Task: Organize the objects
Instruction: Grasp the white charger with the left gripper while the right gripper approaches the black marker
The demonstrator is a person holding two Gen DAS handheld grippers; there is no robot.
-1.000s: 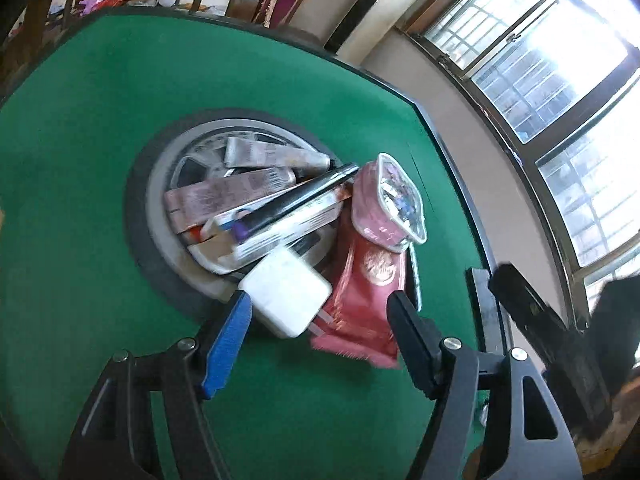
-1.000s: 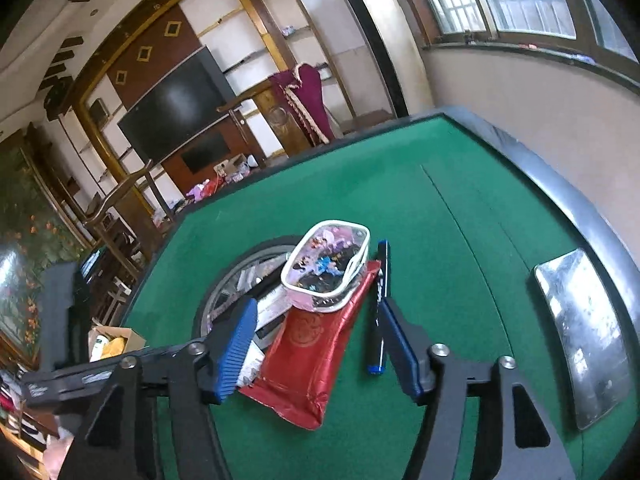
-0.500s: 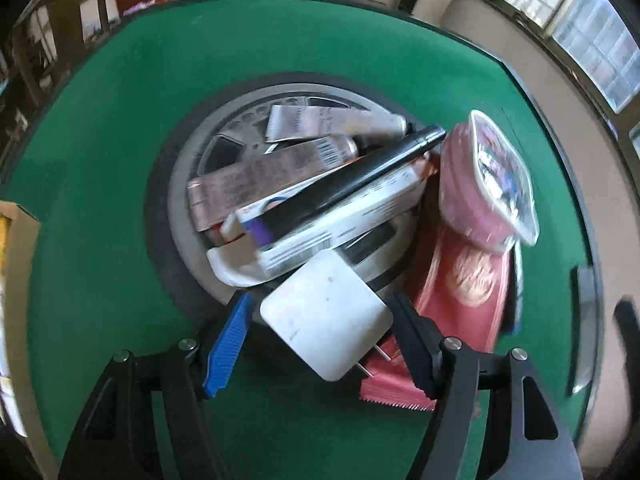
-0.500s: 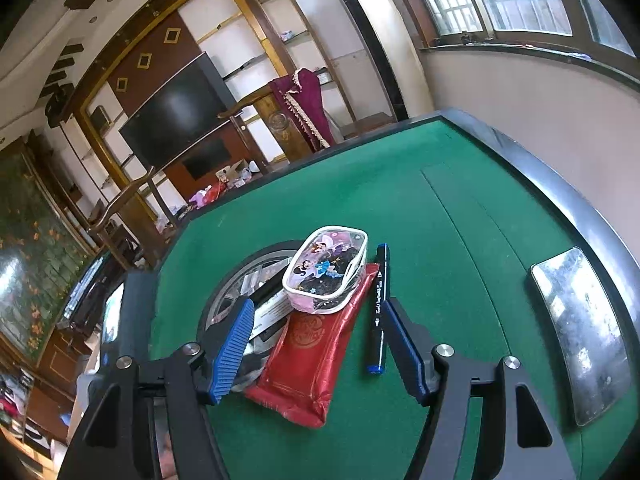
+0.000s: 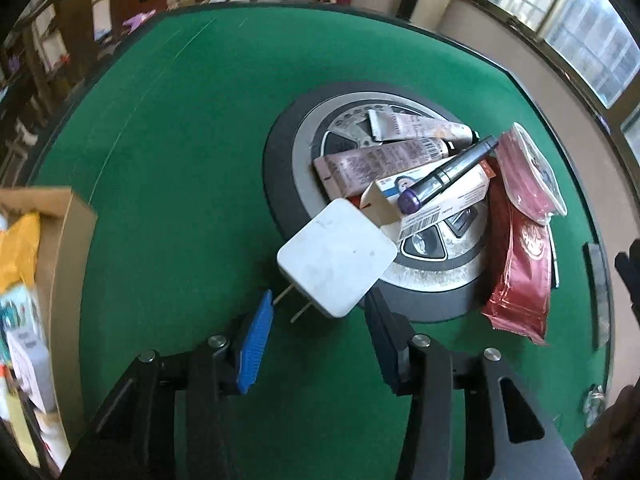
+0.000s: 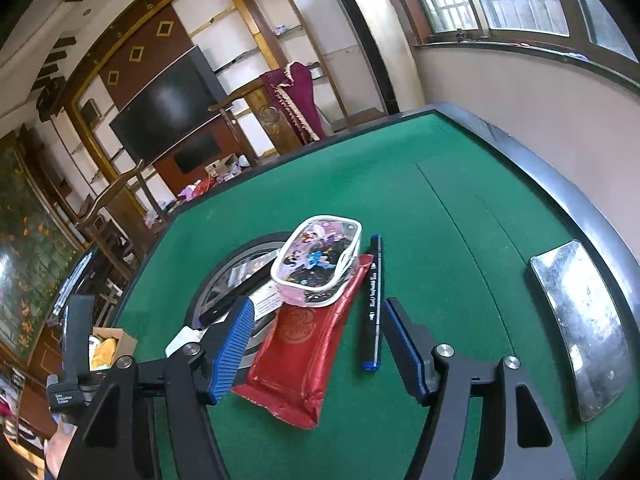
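The white charger point(image 5: 338, 258) sits at the 7 o'clock edge of the pile heaped on the round robot vacuum point(image 5: 436, 280), in the middle of the green tabletop point(image 5: 180, 160), half propped on the vacuum's rim with its two prongs jutting toward the camera, so it is the loose, outermost piece and the easy one to take first. The left gripper point(image 5: 320, 312) is right on it: its fingers have just been closing, the charger's near corner and prongs lie between them, the dark finger looks to be at the charger's edge while the blue pad point(image 5: 256, 340) stands a touch clear of the prongs, so no firm pinch yet by the look of it. A cardboard box point(image 5: 60, 240) waits at 9 o'clock, a likely home for sorted things. Higher in the pile, tubes point(image 5: 380, 160), a carton point(image 5: 436, 200) and a dark marker point(image 5: 448, 172) lie crossed over each other, leaning and liable to slide if the charger is dragged out. At 3 o'clock a red packet point(image 6: 308, 344) lies on the felt with a pink pencil case point(image 6: 316, 260) resting on its far end, and a black pen point(image 6: 372, 300) just beside it. The right gripper point(image 6: 316, 348) hovers over that packet, fingers spread wide, gripping nothing.
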